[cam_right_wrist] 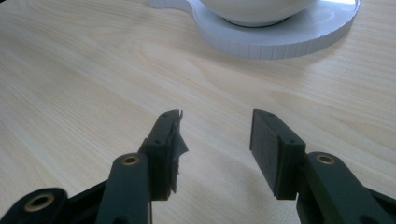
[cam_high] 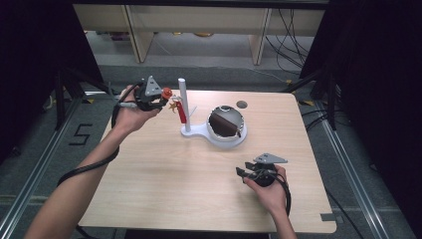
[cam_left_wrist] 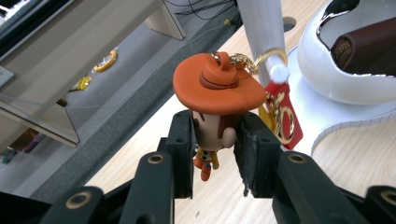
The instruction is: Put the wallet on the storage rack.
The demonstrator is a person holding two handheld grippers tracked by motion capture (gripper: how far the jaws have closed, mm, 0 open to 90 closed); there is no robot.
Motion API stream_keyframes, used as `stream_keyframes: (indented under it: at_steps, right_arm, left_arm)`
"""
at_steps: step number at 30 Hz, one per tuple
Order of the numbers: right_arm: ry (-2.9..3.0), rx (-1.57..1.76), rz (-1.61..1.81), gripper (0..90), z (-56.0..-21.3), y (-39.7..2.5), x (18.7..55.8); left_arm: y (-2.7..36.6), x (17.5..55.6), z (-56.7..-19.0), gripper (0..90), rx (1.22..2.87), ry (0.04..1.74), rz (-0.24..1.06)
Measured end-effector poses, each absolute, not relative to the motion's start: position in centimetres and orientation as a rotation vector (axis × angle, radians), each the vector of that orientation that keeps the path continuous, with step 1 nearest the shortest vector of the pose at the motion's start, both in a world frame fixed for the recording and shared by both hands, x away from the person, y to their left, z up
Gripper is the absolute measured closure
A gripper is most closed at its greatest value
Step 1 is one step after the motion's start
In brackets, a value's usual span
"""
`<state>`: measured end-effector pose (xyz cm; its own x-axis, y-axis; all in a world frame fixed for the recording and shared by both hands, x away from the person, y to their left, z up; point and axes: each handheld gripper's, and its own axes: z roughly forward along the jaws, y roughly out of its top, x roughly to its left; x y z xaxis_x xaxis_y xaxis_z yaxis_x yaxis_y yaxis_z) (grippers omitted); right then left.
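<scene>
A small cowboy figure keychain [cam_left_wrist: 215, 112] with an orange hat is clamped between the jaws of my left gripper [cam_left_wrist: 215, 154]. Its gold ring [cam_left_wrist: 264, 58] hooks over a peg on the white post [cam_left_wrist: 261, 32], beside a red tag [cam_left_wrist: 280, 116]. From above, my left gripper [cam_high: 161, 99] sits just left of the white post [cam_high: 182, 102] and the red tag [cam_high: 181, 114]. The post's base holds a white bowl [cam_high: 226, 130] with a brown wallet [cam_high: 226, 122] in it. My right gripper [cam_high: 242, 172] rests open near the table's front right, with bare wood between its jaws [cam_right_wrist: 215, 140].
The light wooden table [cam_high: 164, 184] has a round cable hole [cam_high: 242, 104] at the back. The stand's white base [cam_right_wrist: 280, 39] lies ahead of my right gripper. Shelving legs and cables stand on the floor beyond the far edge.
</scene>
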<state>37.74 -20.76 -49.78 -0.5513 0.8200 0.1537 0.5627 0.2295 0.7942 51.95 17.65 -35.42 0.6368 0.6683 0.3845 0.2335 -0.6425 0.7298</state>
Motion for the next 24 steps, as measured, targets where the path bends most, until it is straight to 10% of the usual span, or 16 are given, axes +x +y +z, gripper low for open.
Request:
stream_keyframes:
  at_steps: [24]
  right_arm:
    - [2.224, 1.299, 1.226, 52.6, -50.0, -20.6, 37.7]
  left_arm:
    - [17.8, 51.6, -38.4, 59.2, 2.226, 0.715, 0.818]
